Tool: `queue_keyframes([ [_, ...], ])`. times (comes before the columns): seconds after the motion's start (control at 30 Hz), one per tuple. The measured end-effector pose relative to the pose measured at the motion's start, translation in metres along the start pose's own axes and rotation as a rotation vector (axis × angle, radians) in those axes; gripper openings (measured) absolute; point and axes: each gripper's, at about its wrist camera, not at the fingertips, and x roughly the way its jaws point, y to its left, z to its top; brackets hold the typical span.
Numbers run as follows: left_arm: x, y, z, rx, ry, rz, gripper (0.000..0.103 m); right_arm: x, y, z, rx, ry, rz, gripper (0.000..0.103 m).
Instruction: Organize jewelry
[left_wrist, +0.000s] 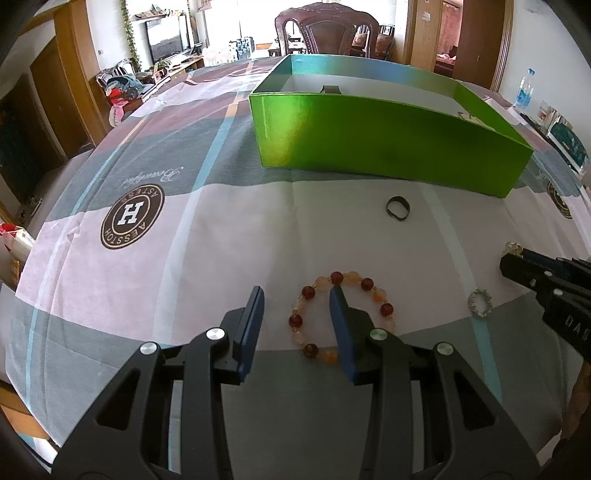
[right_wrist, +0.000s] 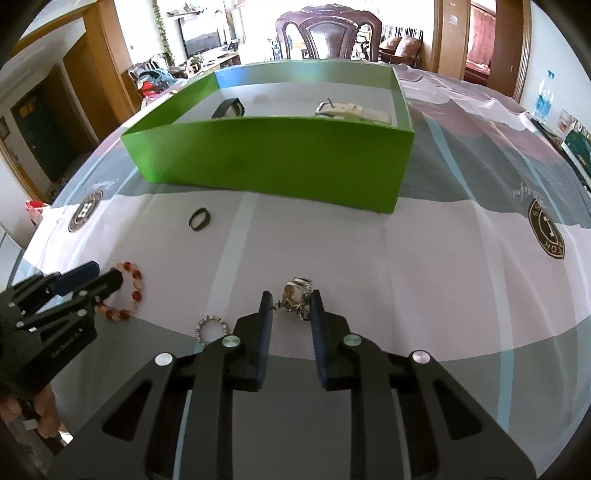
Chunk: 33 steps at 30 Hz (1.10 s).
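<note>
**A:** So what's the left claw (left_wrist: 297, 291) dealing with? Looks like the beaded bracelet (left_wrist: 341, 317) is lying flat on the desk (left_wrist: 258, 229) cloth, near side, and the claw is parted with one blue finger inside the loop and the other outside its left edge. Not pinching anything yet as far as I can see.

**B:** Yeah, open, straddling the left run of beads. I'd guess it's light, and floppy if it's on elastic, so it'll dangle and swing once lifted. Round glossy beads probably want to roll out of flat pads, so I'd clamp across one bead or the gap between two, not the tips.

**A:** And the right claw (right_wrist: 290, 295)?

**B:** Narrow gap, fingers either side of the tangled metal piece (right_wrist: 297, 295), can't tell if it's a brooch or earrings. Whether the pads are actually pressing it, honestly can't tell. Small, stiff, maybe pokey and snaggy; I'd take it by the bulky middle.

**A:** Where does everything go?

**B:** Presumably the green box (right_wrist: 280, 155) at the far side. The black ring (right_wrist: 200, 219) and the little silver ring (right_wrist: 210, 326) are loose on the cloth.
</note>
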Motion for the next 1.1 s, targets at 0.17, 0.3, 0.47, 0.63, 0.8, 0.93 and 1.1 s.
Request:
queue_keyframes([
  [0.17,0.003,0.002,0.003,-0.005,0.003,-0.002,0.037,-0.003,-0.013,0.003,0.041,-0.008,-0.017,0.021],
  [0.3,0.003,0.003,0.005,-0.006,0.010,-0.001,0.038,-0.005,-0.023,0.003,0.072,-0.010,-0.039,0.023],
  [0.47,-0.001,0.008,0.003,-0.019,0.026,-0.017,0.042,-0.015,-0.035,0.002,0.099,-0.037,-0.057,0.033],
  [0.63,-0.006,0.012,0.000,-0.026,0.031,-0.055,0.050,-0.015,-0.039,0.002,0.103,-0.036,-0.077,0.038],
  [0.8,-0.003,0.007,-0.001,-0.014,0.048,-0.082,0.051,-0.012,-0.036,0.001,0.099,-0.027,-0.068,0.042],
  [0.93,0.000,0.005,0.000,-0.007,0.042,-0.079,0.050,-0.009,-0.033,-0.001,0.091,-0.020,-0.061,0.042],
  [1.1,0.003,0.007,0.002,0.000,0.023,-0.041,0.033,0.000,-0.030,-0.004,0.074,0.000,-0.068,0.043],
])
